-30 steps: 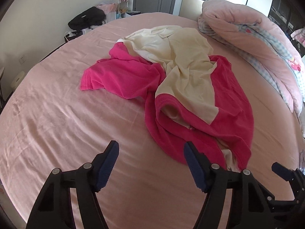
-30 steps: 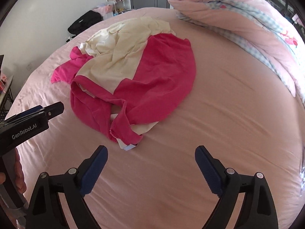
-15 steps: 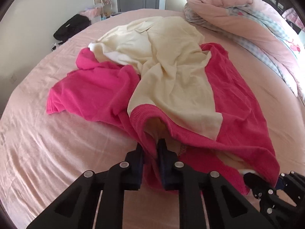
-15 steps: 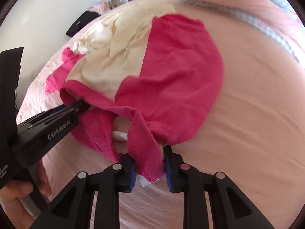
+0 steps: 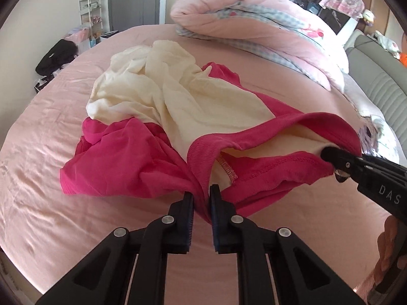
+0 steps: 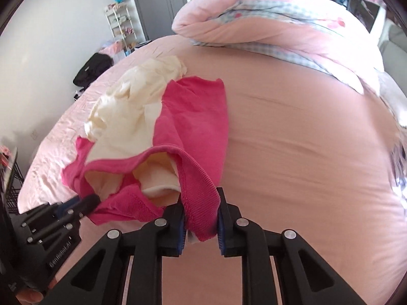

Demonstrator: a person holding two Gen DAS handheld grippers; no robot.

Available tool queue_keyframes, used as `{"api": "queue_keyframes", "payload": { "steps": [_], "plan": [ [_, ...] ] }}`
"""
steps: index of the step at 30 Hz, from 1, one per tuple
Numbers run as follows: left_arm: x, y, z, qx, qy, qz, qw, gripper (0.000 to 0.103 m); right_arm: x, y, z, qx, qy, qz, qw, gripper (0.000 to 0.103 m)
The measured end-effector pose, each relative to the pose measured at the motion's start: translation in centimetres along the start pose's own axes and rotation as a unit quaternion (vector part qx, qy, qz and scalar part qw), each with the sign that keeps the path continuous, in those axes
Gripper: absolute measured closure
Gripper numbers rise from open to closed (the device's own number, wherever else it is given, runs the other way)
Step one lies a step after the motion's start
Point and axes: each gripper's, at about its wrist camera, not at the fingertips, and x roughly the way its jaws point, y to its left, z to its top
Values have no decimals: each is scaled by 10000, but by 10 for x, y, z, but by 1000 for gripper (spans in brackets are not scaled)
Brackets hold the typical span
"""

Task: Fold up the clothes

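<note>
A pink and cream garment point(image 5: 178, 117) lies crumpled on the pink bed point(image 5: 51, 203). My left gripper point(image 5: 202, 198) is shut on its ribbed pink hem, which rises off the sheet. In the right wrist view my right gripper point(image 6: 199, 216) is shut on another part of the same hem point(image 6: 195, 185). The hem stretches between the two grippers and shows the cream inside. The right gripper point(image 5: 333, 160) enters the left wrist view from the right; the left gripper point(image 6: 86, 203) appears at lower left in the right wrist view. The rest of the garment point(image 6: 142, 117) trails back on the bed.
A rolled pink duvet point(image 5: 254, 20) with checked lining lies across the far side of the bed. A black bag point(image 5: 56, 56) and a white shelf point(image 5: 89, 12) stand beyond the bed's left edge. A grey padded headboard point(image 5: 376, 81) runs along the right.
Both grippers went from open over the bed to shut on the garment's hem. They have since lifted the hem and pulled it toward me, bunching the garment.
</note>
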Motion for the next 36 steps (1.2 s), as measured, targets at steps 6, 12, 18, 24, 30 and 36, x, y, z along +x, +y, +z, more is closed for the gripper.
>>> {"api": "queue_keyframes", "payload": {
  "steps": [6, 12, 18, 24, 30, 36],
  "plan": [
    [-38, -59, -54, 288, 175, -328, 9989, 93, -68, -42, -53, -34, -34, -65, 10000, 86],
    [-46, -105, -89, 643, 470, -244, 9965, 93, -106, -95, -119, 543, 269, 8, 9982, 86],
    [-62, -144, -97, 1224, 392, -176, 9916, 93, -128, -119, -142, 585, 223, -181, 9979, 94],
    [-44, -115, -103, 467, 798, -207, 9955, 92, -122, -120, -153, 465, 348, -169, 9982, 94],
    [-32, -93, -95, 78, 722, -189, 9972, 49, -93, -113, -140, -81, 528, -298, 9981, 58],
    [-12, -89, -86, -17, 779, -353, 9963, 53, -50, -104, -126, -608, 878, -491, 9931, 51]
  ]
}}
